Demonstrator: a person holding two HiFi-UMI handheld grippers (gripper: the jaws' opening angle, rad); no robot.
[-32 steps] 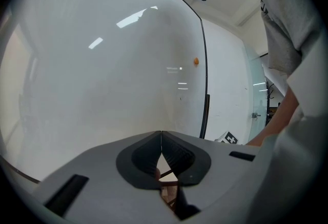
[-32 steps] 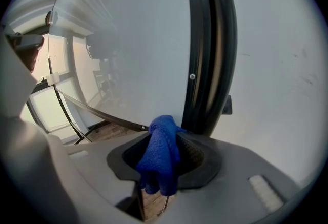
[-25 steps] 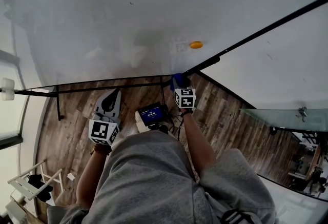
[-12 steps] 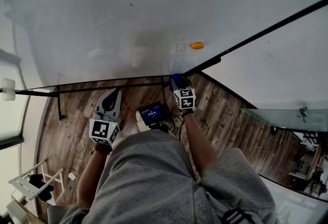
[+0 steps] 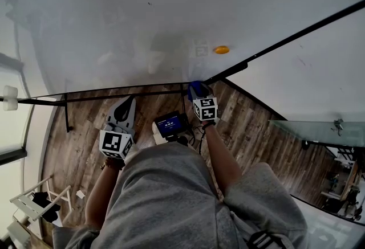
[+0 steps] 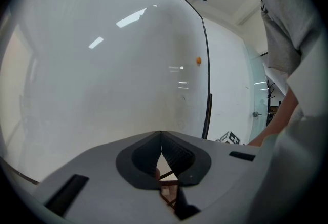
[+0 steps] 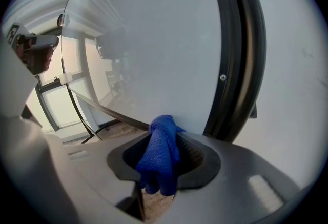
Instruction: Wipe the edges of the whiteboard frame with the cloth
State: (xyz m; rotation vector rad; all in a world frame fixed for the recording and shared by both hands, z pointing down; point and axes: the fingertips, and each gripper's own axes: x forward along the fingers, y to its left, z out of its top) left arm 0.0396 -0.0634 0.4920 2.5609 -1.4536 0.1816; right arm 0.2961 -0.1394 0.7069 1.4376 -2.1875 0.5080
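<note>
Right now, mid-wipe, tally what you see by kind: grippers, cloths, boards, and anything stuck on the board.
Grippers: 2, the left gripper shut and empty, the right gripper shut on the cloth
Cloth, blue: 1
Whiteboard: 1
Orange dot on the board: 1
Total: 5
</note>
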